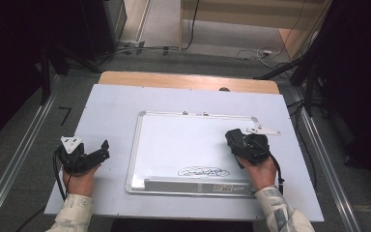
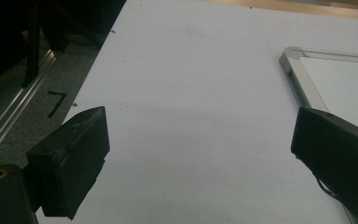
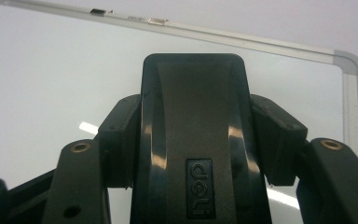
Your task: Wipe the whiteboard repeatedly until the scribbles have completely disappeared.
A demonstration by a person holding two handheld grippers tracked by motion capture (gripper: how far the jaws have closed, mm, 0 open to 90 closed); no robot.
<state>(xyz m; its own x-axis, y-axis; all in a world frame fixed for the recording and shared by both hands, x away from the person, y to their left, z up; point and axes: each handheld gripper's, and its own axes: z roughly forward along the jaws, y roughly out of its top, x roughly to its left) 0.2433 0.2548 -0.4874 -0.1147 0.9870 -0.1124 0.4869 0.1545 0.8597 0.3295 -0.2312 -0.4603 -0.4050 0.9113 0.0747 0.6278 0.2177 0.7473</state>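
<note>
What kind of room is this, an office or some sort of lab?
Probably a lab recording station, not an office: a table with a lone whiteboard, metal floor rails along both sides, loose cables on the carpet, and dark stands around it.

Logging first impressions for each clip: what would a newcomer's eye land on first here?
First the whiteboard lying flat mid-table, a black scribble near its lower edge. Next the right gripper, over the board's right side, shut on a black eraser. The left gripper rests open on the table left of the board.
</note>
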